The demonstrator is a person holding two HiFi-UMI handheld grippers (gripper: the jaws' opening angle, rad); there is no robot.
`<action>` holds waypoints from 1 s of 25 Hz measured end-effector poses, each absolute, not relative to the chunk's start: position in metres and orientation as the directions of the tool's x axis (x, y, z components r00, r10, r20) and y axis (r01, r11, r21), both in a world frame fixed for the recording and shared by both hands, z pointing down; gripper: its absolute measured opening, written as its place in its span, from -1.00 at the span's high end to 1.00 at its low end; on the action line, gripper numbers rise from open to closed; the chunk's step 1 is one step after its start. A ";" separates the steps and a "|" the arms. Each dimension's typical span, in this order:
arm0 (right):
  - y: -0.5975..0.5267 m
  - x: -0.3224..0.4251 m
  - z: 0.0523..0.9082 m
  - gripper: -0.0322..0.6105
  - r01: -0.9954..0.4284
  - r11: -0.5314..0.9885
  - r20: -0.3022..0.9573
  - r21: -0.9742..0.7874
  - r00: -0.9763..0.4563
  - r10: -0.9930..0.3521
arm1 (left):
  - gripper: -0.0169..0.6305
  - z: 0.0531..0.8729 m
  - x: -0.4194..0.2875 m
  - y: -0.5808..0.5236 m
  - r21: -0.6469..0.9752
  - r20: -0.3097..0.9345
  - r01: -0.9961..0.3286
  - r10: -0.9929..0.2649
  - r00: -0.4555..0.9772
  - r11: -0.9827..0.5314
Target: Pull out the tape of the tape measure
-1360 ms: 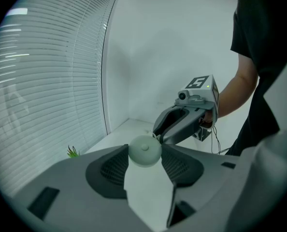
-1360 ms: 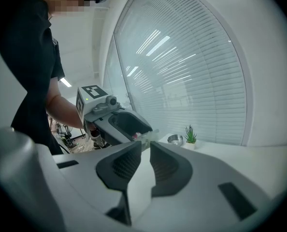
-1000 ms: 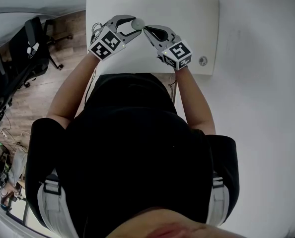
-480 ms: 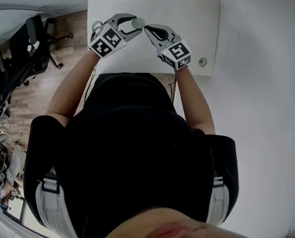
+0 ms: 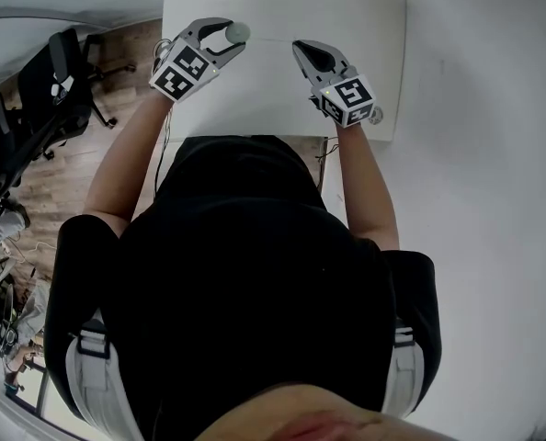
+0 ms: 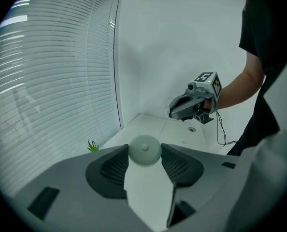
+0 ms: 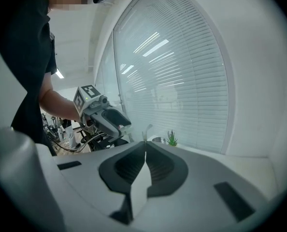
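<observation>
Our left gripper (image 5: 227,37) clamps the round pale-green plastic tape measure (image 6: 145,150) at eleven o'clock over the white table (image 5: 369,26). At its three o'clock, our right gripper (image 5: 301,46) pinches shut on the thin pale tape (image 5: 268,39).

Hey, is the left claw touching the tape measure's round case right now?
Touching. The left gripper view shows the round case pinched between the two pads of the left claw, with no gap either side.

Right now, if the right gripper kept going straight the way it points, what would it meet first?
Past the tape it pinches, probably the small plant or the metal dish beside it; depth is unclear. The left gripper sits left of that line.
</observation>
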State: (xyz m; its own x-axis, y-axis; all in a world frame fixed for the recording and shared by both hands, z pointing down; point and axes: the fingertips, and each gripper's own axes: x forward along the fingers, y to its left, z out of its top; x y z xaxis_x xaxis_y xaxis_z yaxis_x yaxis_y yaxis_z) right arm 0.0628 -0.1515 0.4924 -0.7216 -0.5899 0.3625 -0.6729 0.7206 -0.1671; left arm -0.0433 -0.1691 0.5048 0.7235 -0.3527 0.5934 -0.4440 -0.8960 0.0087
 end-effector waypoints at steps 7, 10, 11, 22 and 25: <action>-0.160 0.099 0.495 0.87 -0.726 0.670 0.369 -0.158 -0.672 -0.642 | 0.26 0.508 -0.056 -0.175 0.007 0.599 -0.474 -0.376 0.707 -0.881; -0.164 0.114 0.495 0.87 -0.749 0.646 0.374 -0.148 -0.647 -0.665 | 0.26 0.507 -0.058 -0.177 0.004 0.599 -0.480 -0.382 0.704 -0.877; -0.164 0.118 0.495 0.87 -0.757 0.637 0.375 -0.147 -0.638 -0.672 | 0.26 0.508 -0.059 -0.178 0.005 0.600 -0.483 -0.384 0.702 -0.876; -0.172 0.169 0.497 0.87 -0.828 0.545 0.385 -0.130 -0.549 -0.742 | 0.26 0.510 -0.064 -0.181 0.002 0.607 -0.497 -0.394 0.690 -0.868; -0.173 0.182 0.497 0.87 -0.845 0.520 0.385 -0.128 -0.526 -0.759 | 0.26 0.511 -0.066 -0.182 0.002 0.607 -0.501 -0.397 0.688 -0.866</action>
